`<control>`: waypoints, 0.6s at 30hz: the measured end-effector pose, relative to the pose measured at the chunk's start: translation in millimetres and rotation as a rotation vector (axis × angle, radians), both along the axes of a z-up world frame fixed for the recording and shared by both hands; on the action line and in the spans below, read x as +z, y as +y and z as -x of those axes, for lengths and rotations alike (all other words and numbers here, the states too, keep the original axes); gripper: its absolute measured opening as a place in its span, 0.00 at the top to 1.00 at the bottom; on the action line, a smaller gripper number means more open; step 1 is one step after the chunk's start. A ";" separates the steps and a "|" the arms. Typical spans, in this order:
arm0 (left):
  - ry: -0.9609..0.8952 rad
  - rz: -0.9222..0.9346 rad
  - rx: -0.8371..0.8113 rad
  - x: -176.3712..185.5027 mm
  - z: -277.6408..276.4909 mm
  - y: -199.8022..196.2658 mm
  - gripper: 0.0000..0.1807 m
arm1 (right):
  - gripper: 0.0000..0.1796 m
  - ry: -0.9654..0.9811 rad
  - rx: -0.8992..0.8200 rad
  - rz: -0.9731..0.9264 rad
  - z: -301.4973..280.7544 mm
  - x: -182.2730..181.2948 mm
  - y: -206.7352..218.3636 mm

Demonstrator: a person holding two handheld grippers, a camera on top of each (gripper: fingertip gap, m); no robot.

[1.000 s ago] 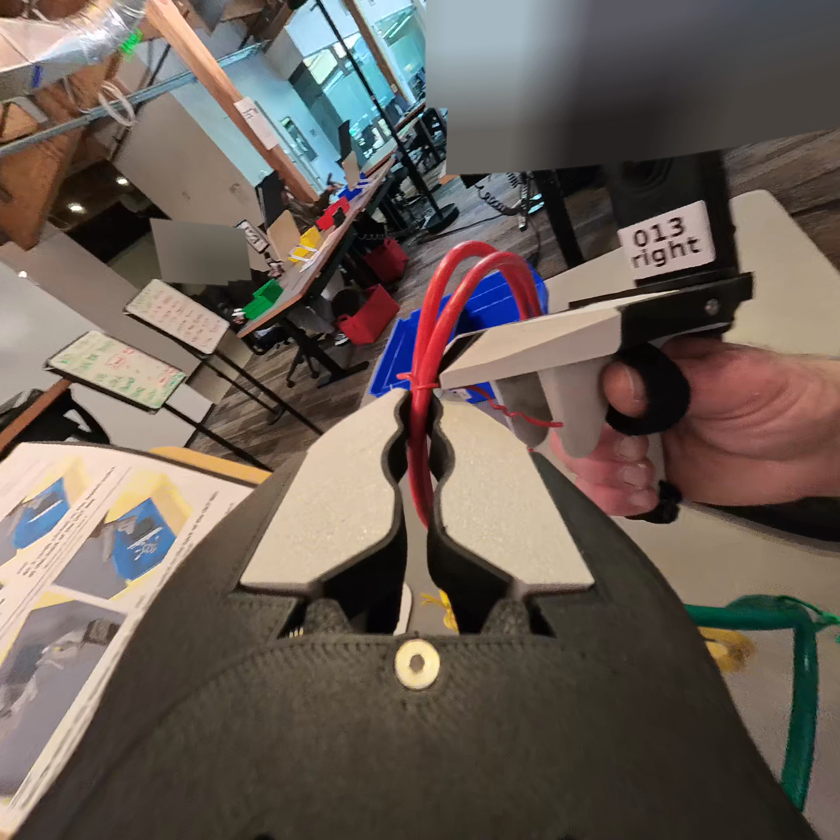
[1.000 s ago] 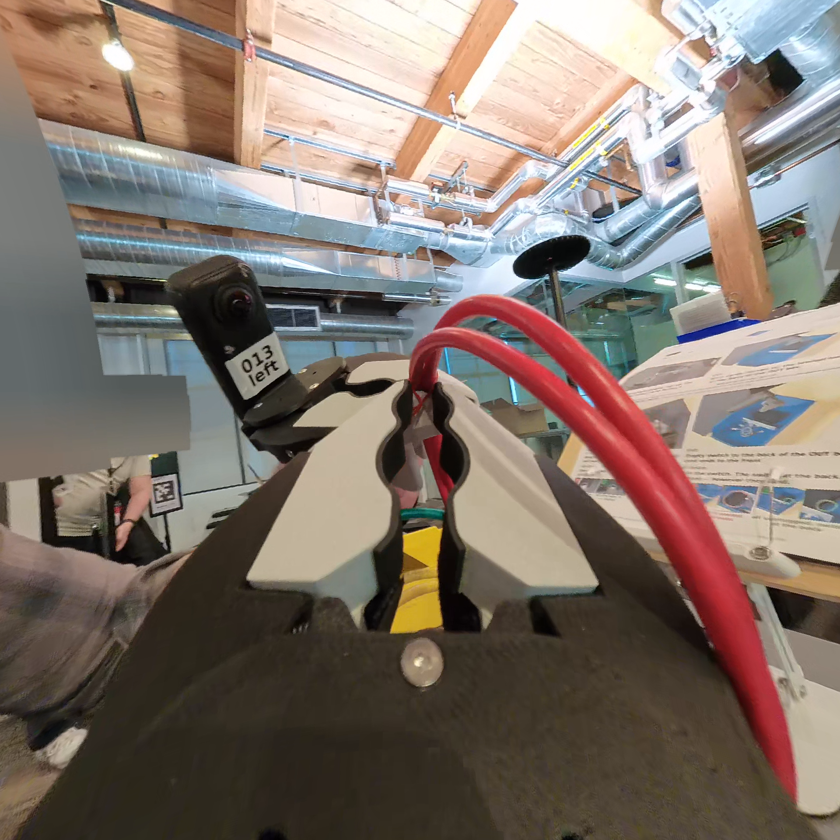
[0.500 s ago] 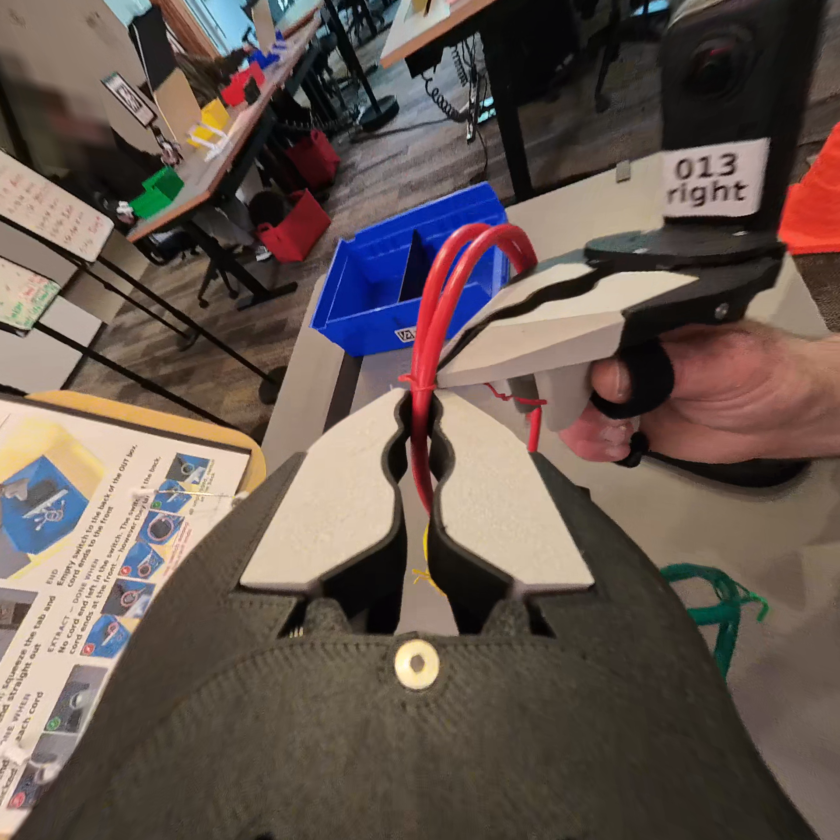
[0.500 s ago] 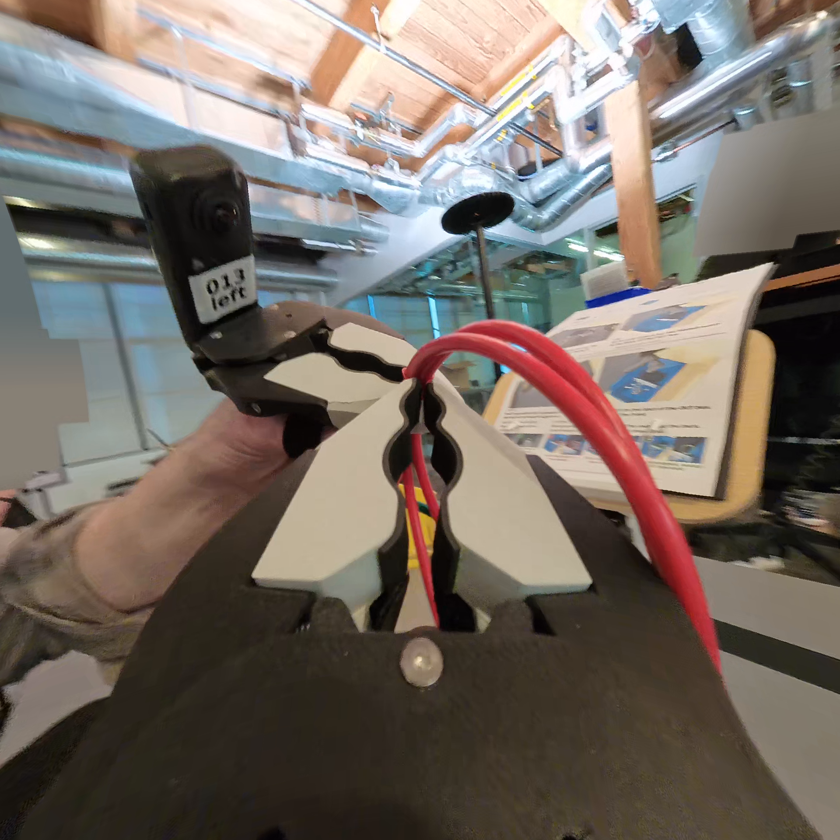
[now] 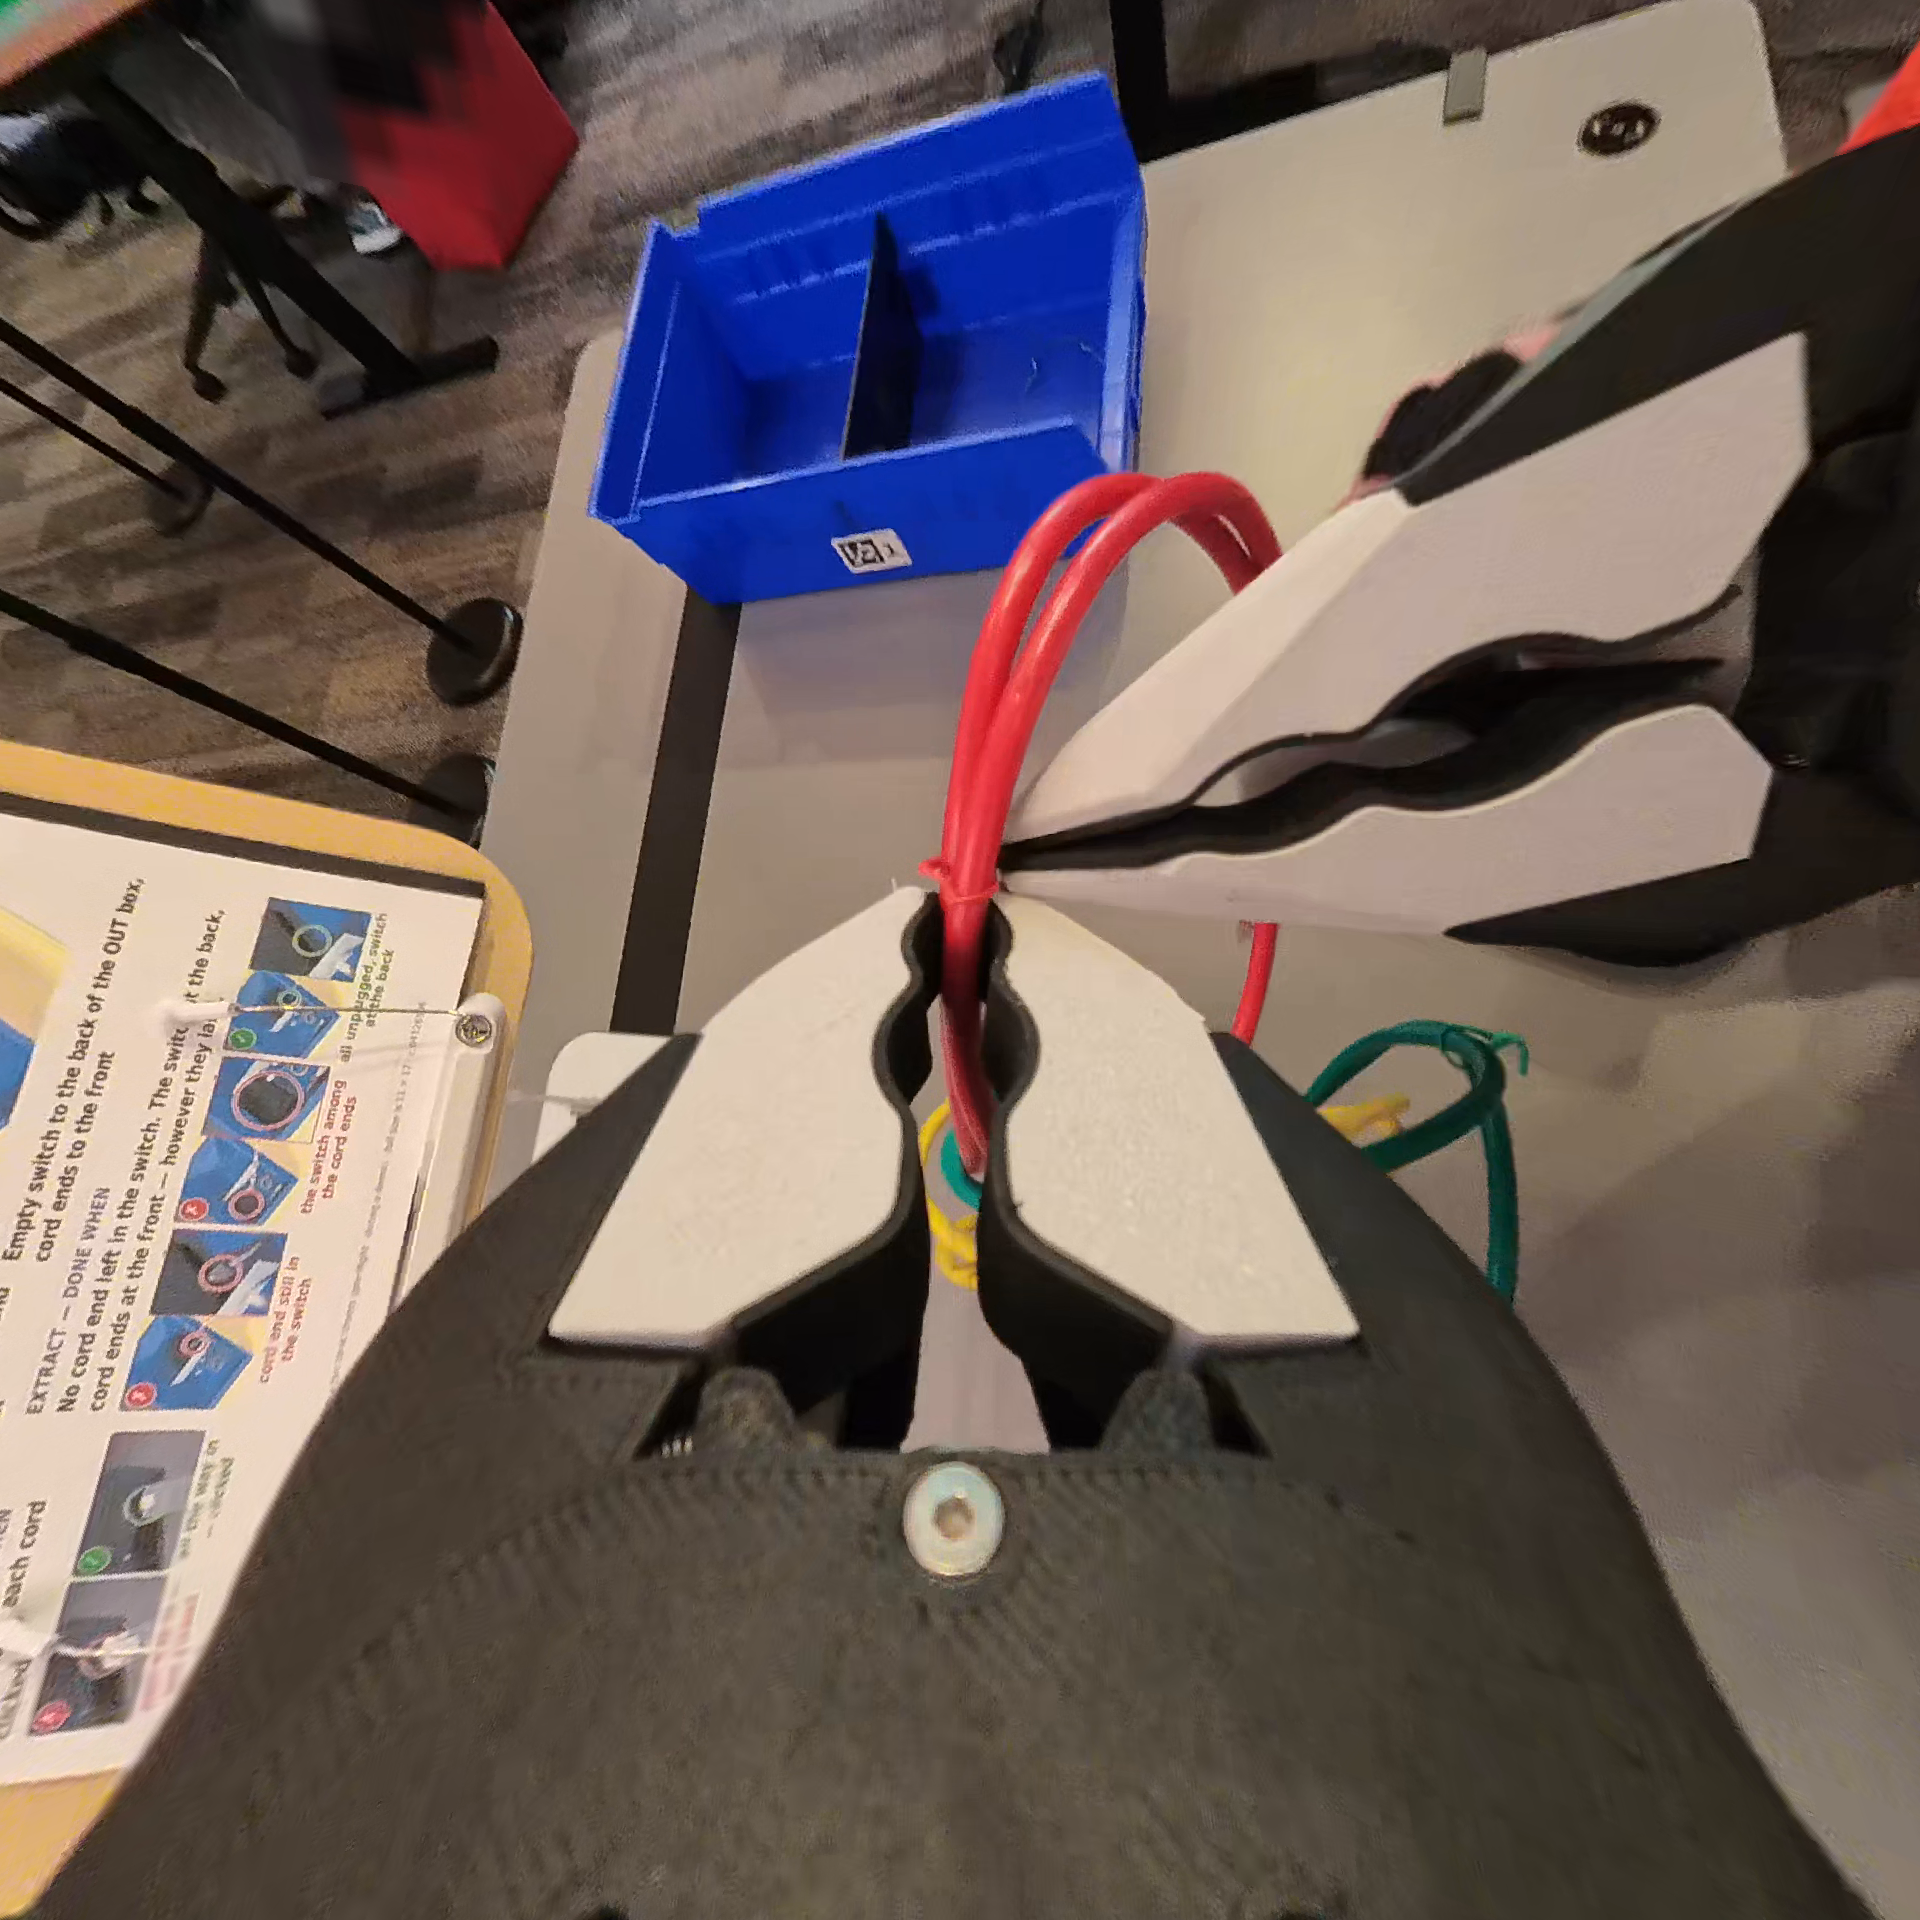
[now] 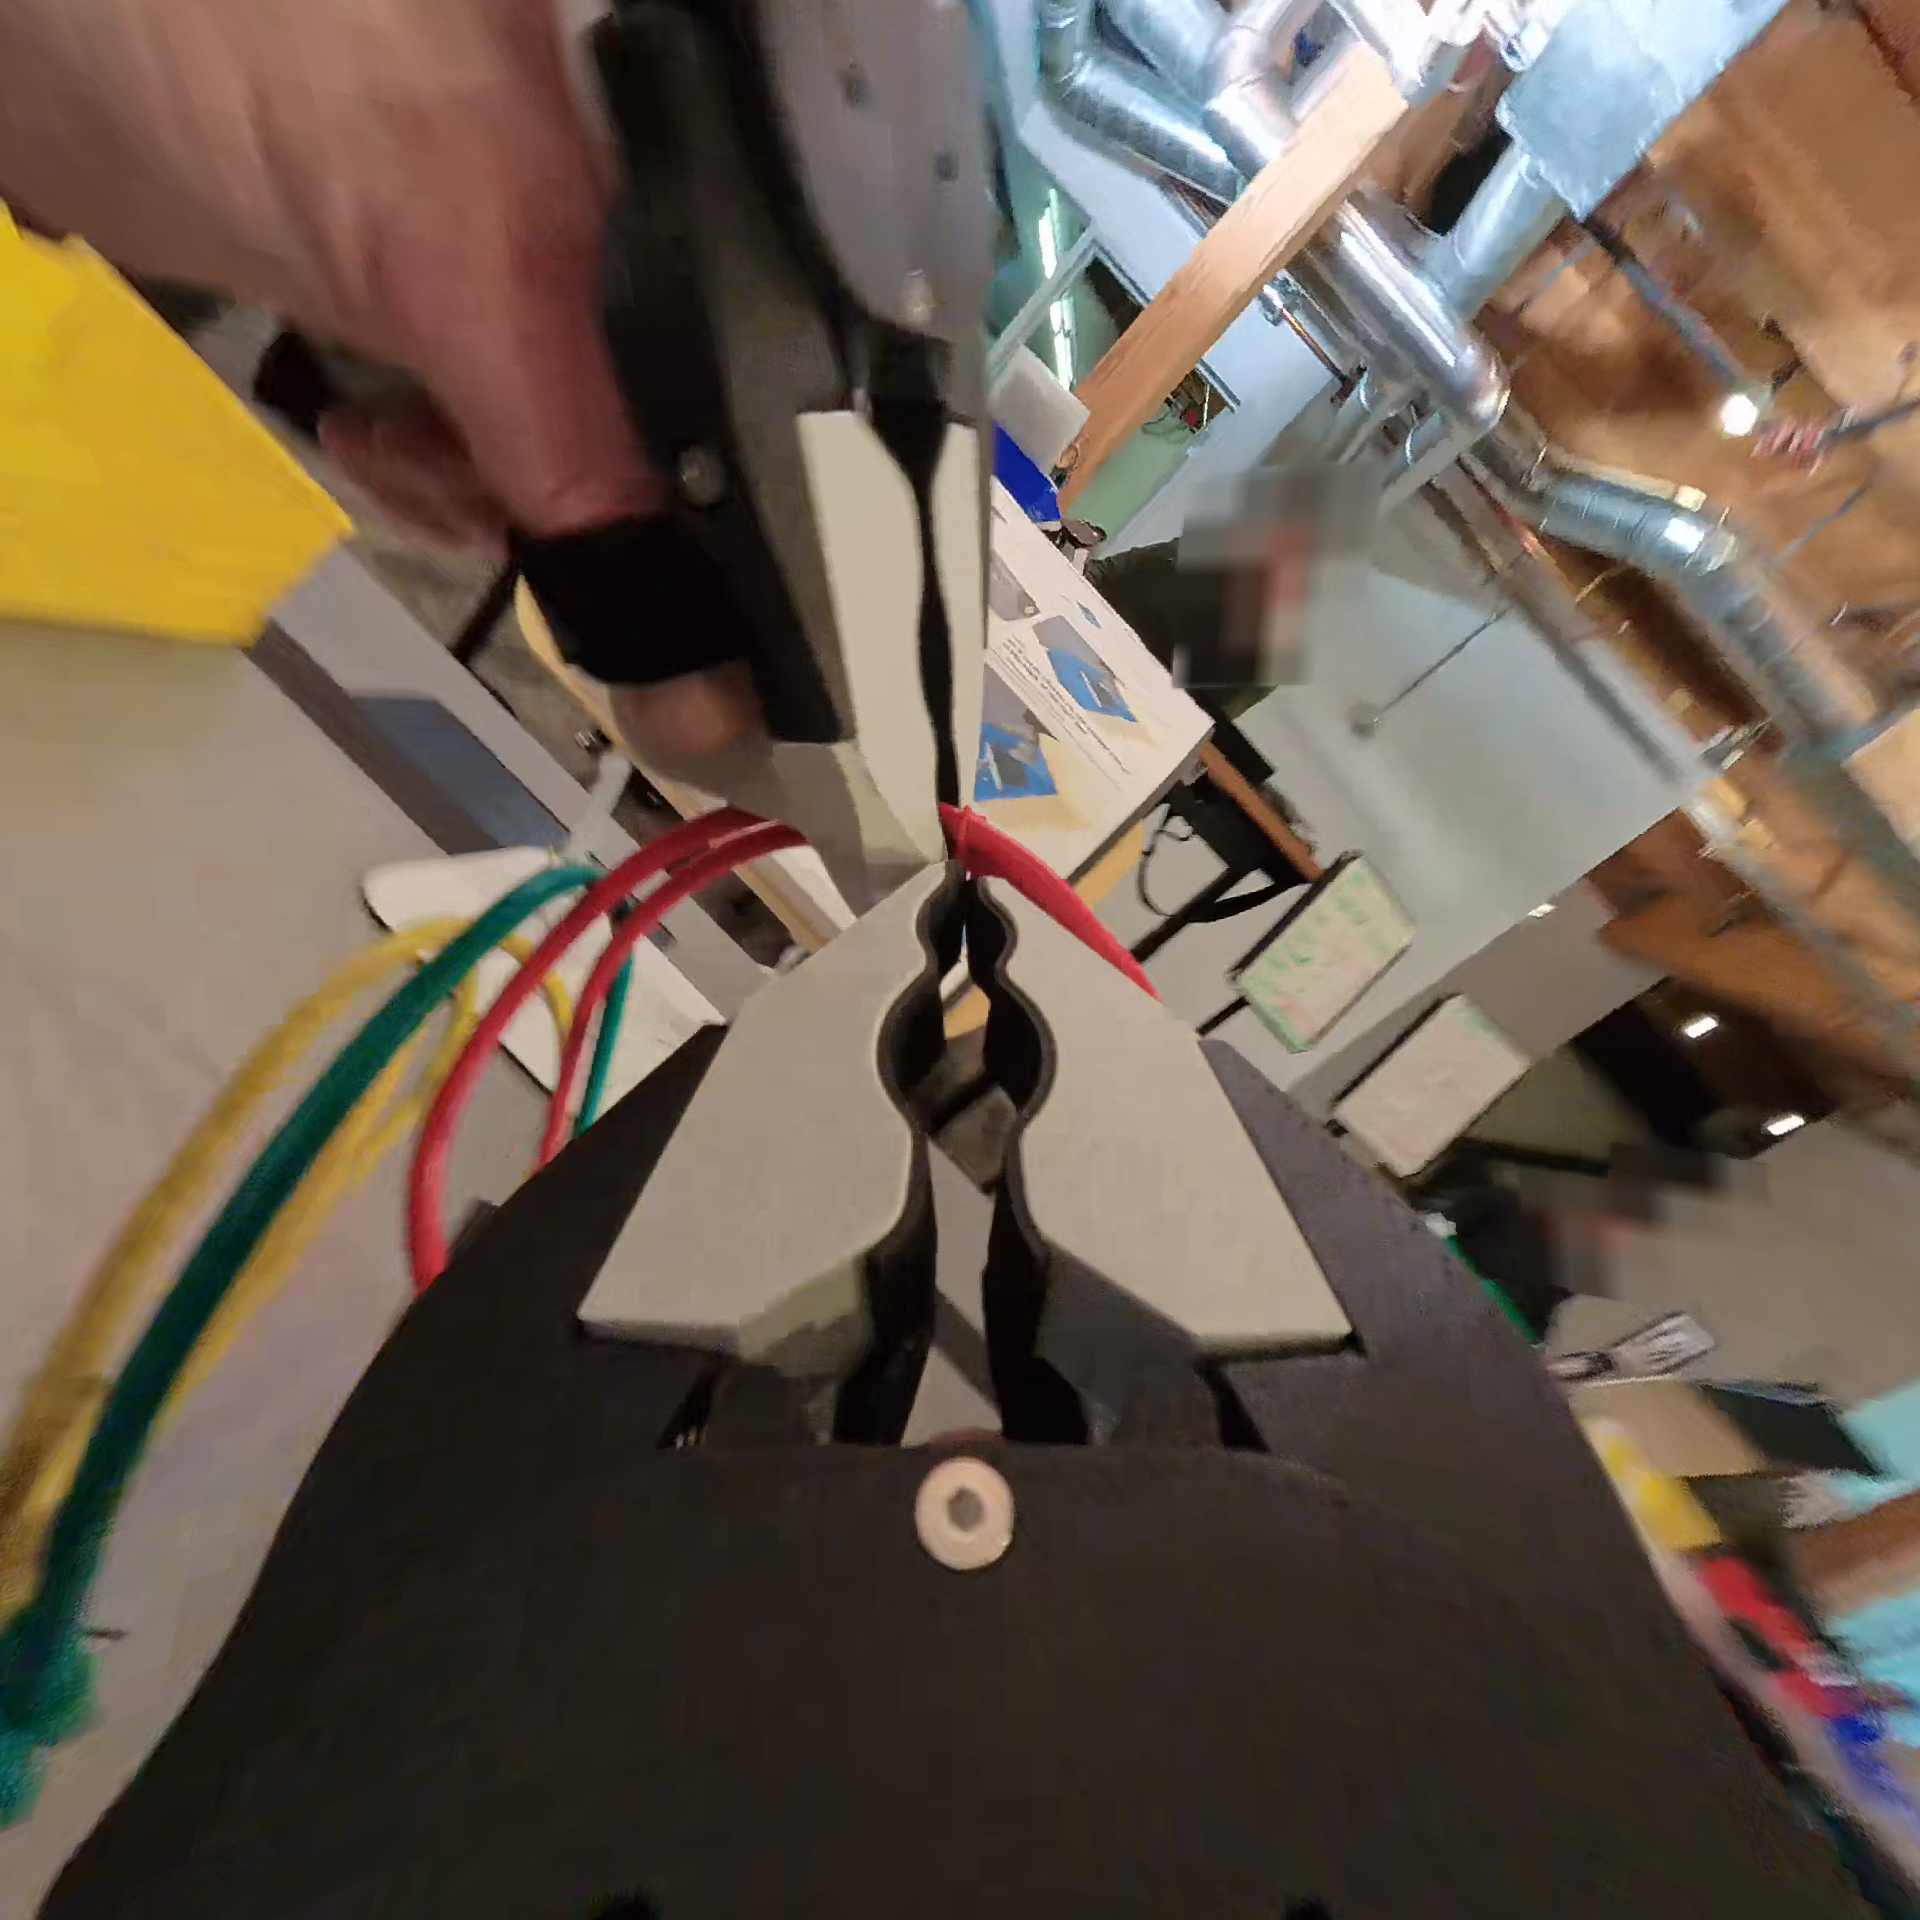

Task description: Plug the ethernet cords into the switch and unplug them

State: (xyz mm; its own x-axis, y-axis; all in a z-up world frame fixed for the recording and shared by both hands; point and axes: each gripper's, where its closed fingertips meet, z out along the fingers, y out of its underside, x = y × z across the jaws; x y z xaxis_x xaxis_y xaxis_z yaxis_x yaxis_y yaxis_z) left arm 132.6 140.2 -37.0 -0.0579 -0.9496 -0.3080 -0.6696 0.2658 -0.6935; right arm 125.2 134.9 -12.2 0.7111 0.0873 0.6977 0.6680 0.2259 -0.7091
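Empty blue divided bin (image 5: 883, 343) on grey table (image 5: 1299, 270), illustrated instruction sheet (image 5: 197, 1195) at left, yellow bin (image 6: 114, 478).

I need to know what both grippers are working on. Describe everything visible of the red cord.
The red cord is a smooth, glossy, plastic-jacketed cable, coiled into a double loop and bound by a thin red tie. The left gripper is shut on the bundled strands just below that tie; the right gripper closes its tips in at the tie from the side. The loop arches upward above both grippers, off the grey table. One strand hangs down behind the right gripper. Its plugs are not visible.
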 end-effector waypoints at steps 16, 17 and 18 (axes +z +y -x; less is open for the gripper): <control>0.313 0.016 -0.052 -14.2 17.4 5.5 0.98 | 1.00 -1.129 -0.051 -0.020 10.0 -16.2 6.0; 0.336 0.025 -0.062 -17.1 18.4 4.0 0.98 | 1.00 -1.193 -0.041 -0.020 10.8 -18.9 5.0; 0.359 0.036 -0.071 -20.1 19.5 2.5 0.98 | 1.00 -1.259 -0.031 -0.026 11.8 -22.0 3.8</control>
State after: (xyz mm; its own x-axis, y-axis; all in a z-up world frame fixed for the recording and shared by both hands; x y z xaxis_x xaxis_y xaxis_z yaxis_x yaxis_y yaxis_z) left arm 113.0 142.8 -57.0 -0.2219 -0.9493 -0.2225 -0.8527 0.2996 -0.4279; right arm 113.4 138.7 -34.1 -0.4457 0.0590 0.8932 0.8816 0.2023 0.4265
